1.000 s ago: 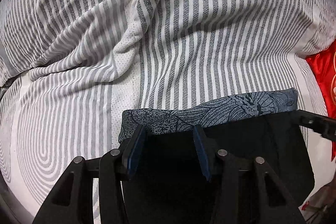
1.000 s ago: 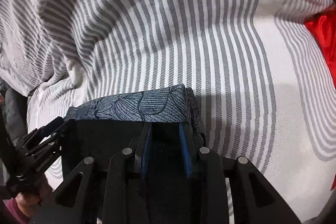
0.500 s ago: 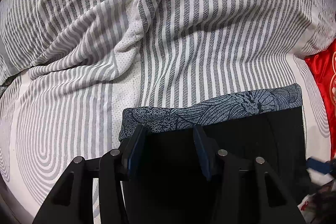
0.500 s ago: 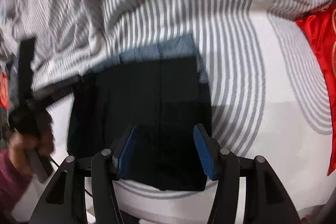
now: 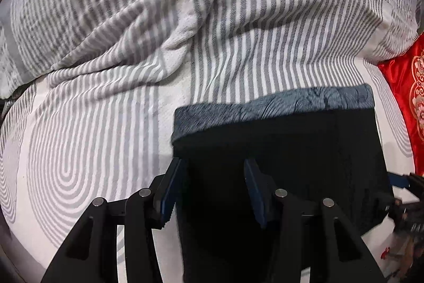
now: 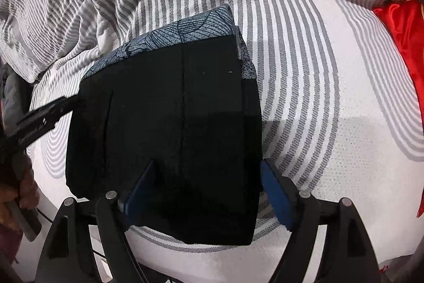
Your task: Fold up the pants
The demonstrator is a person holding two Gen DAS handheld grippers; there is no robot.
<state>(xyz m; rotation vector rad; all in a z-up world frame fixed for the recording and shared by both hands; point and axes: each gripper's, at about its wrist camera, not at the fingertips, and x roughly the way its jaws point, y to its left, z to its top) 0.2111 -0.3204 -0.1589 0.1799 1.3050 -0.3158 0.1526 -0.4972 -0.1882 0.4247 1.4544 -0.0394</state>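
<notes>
The black pants (image 6: 172, 123) lie folded into a compact rectangle on the striped bed, with a blue leaf-patterned waistband (image 6: 185, 28) along the far edge. They also show in the left wrist view (image 5: 278, 163), with the waistband (image 5: 278, 105). My left gripper (image 5: 212, 184) is open, low over the fold's left part, holding nothing. My right gripper (image 6: 209, 187) is open wide above the fold's near edge, holding nothing. The left gripper's arm (image 6: 45, 121) shows at the fold's left side.
A grey-and-white striped sheet (image 5: 106, 150) covers the bed, bunched into ridges (image 5: 172, 31) at the back. A red embroidered cloth (image 5: 408, 97) lies at the right edge, also in the right wrist view (image 6: 402, 31).
My right gripper has let go of the waistband corner, opened wide and pulled back and up. My left gripper has drawn back slightly and stays open.
</notes>
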